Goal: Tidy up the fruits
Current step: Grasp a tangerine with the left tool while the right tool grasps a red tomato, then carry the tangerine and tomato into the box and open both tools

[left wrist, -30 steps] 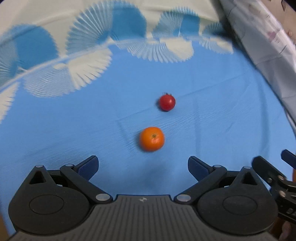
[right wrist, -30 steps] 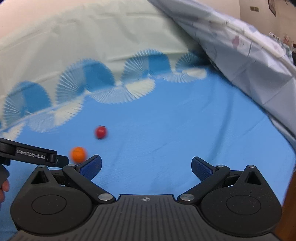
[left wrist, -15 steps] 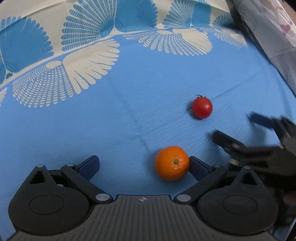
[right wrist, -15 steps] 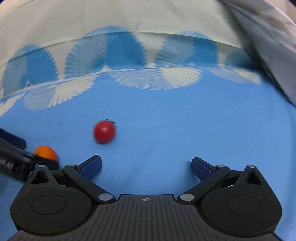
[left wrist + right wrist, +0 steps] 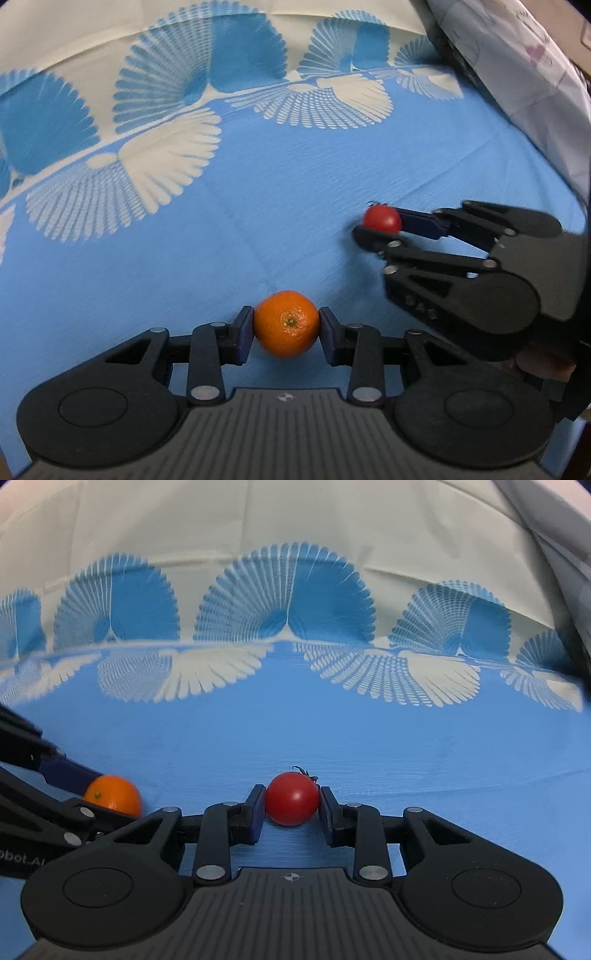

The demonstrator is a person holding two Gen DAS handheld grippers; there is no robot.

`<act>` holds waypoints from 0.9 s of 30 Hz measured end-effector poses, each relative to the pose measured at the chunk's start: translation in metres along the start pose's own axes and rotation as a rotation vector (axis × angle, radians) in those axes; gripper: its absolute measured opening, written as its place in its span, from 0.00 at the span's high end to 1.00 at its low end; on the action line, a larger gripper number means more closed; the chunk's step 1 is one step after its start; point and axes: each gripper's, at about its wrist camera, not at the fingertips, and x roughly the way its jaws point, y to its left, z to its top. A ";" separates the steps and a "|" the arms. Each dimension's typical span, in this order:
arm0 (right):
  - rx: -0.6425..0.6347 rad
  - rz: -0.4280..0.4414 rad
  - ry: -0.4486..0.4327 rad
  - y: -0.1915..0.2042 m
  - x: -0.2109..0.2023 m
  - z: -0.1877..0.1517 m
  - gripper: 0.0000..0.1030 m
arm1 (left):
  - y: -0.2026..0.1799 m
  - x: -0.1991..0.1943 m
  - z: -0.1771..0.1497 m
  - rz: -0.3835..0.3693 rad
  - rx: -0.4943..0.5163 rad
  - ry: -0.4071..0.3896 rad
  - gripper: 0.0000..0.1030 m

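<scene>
Orange (image 5: 287, 324) on cloth (image 5: 258, 206), between left gripper (image 5: 286, 328) pads, touching both. Tomato (image 5: 292, 798) on cloth beyond and right of orange, between right gripper (image 5: 292, 803) pads. Quilt (image 5: 517, 74) far right.

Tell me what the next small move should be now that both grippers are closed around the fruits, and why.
Probably lift both straight up a little. The left gripper has its pads against both sides of the orange, and the right gripper is likewise closed on the tomato. Both fruits still seem to rest on the blue cloth.
</scene>
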 end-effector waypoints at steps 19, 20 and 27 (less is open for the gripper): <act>0.236 0.221 -0.233 0.120 -0.300 0.019 0.69 | 0.044 -0.300 -0.117 0.122 -0.181 -0.044 0.60; 0.227 0.238 -0.236 0.133 -0.313 0.018 0.69 | 0.048 -0.313 -0.126 0.133 -0.195 -0.051 0.60; 0.129 0.355 -0.180 0.224 -0.374 0.004 0.69 | 0.080 -0.409 -0.207 0.224 -0.287 -0.103 0.60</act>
